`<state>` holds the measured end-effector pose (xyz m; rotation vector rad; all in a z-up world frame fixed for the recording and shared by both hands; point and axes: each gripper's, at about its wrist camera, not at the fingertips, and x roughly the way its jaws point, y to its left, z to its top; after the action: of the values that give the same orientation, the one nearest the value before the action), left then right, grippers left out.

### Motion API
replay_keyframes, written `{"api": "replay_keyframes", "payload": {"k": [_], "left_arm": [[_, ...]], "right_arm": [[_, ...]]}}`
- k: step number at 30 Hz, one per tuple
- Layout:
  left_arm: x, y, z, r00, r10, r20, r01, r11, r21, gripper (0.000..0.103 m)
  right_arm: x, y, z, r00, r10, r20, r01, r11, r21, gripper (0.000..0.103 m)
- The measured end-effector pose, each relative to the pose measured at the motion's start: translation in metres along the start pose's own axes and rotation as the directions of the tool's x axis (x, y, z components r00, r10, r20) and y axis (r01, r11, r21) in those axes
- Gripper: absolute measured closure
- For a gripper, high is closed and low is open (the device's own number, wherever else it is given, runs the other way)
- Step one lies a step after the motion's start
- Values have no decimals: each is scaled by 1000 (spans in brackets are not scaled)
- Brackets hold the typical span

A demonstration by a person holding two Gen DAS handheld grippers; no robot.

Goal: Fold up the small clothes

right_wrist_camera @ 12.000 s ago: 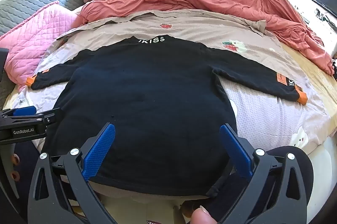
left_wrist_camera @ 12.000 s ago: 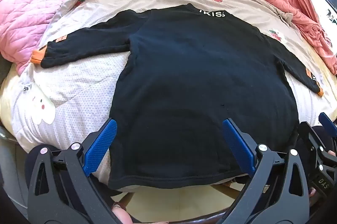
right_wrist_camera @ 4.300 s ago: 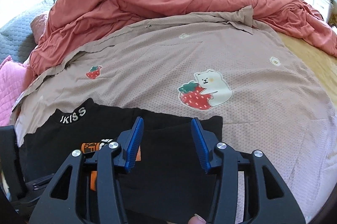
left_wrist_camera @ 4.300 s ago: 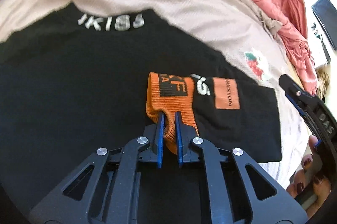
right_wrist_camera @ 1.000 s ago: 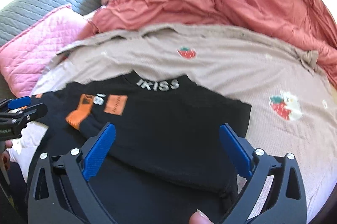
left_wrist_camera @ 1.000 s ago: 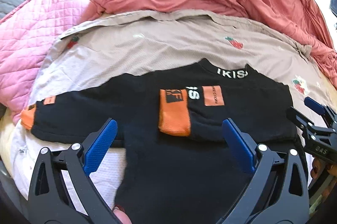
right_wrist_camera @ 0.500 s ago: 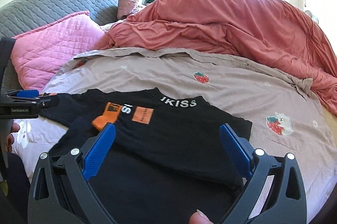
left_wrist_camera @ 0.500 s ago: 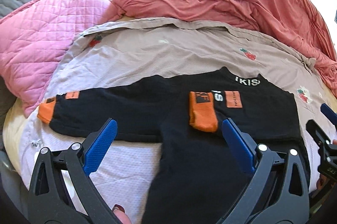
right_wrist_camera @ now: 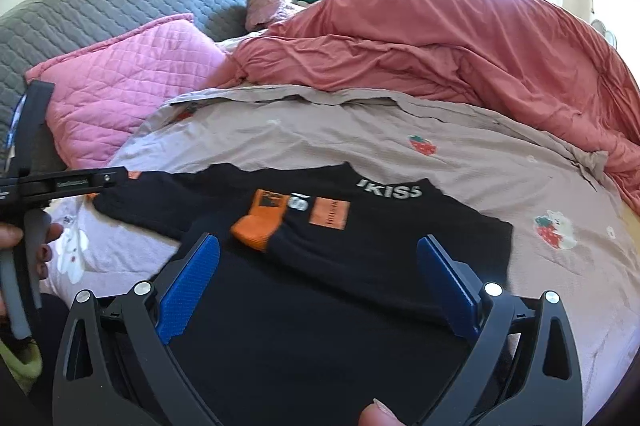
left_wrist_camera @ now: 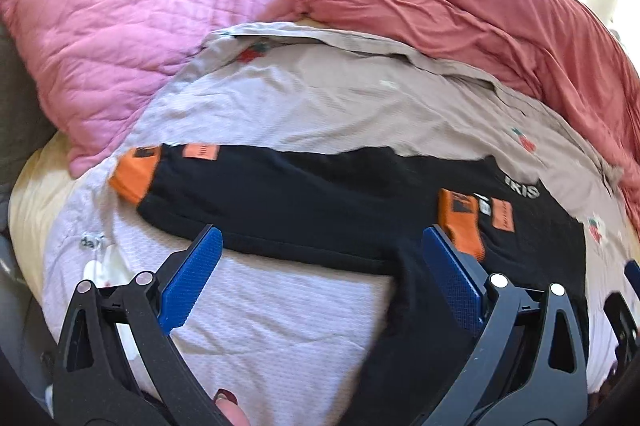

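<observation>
A small black long-sleeved top point(left_wrist_camera: 304, 201) point(right_wrist_camera: 320, 306) lies flat on the bed sheet point(left_wrist_camera: 320, 97) point(right_wrist_camera: 300, 137). Its right sleeve is folded across the chest, orange cuff point(left_wrist_camera: 460, 226) point(right_wrist_camera: 262, 222) below the white collar lettering point(right_wrist_camera: 390, 191). Its left sleeve is stretched out to the left, orange cuff point(left_wrist_camera: 136, 173) at the end. My left gripper point(left_wrist_camera: 320, 274) is open and empty, above the stretched sleeve. My right gripper point(right_wrist_camera: 316, 282) is open and empty over the body of the top. The left gripper also shows at the left edge of the right wrist view point(right_wrist_camera: 64, 181).
A pink quilted pillow point(left_wrist_camera: 120, 37) point(right_wrist_camera: 120, 77) lies at the back left. A red-pink duvet point(left_wrist_camera: 480, 25) point(right_wrist_camera: 440, 45) is bunched along the back and right. A grey quilted headboard point(right_wrist_camera: 100, 5) stands behind.
My left gripper has swung left, so the stretched sleeve and its cuff sit nearer the middle of its view. My right gripper has drawn back a little. Both stay open.
</observation>
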<state>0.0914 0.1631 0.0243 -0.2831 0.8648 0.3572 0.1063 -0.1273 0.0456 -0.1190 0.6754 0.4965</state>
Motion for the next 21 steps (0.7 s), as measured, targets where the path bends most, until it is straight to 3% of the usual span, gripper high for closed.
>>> {"api": "replay_keyframes", "payload": {"k": [4,21], "left_arm": [[5,30,2,1000,4,-12,-5,997,-78,9],[29,115,-4,997,75,-24,-79,963,-257,9]], "right_arm": [[2,24,3,1000,17,-5,-18,999,-29,5],[36,106,4,991,81,-106,-90,993,-80,5]]}}
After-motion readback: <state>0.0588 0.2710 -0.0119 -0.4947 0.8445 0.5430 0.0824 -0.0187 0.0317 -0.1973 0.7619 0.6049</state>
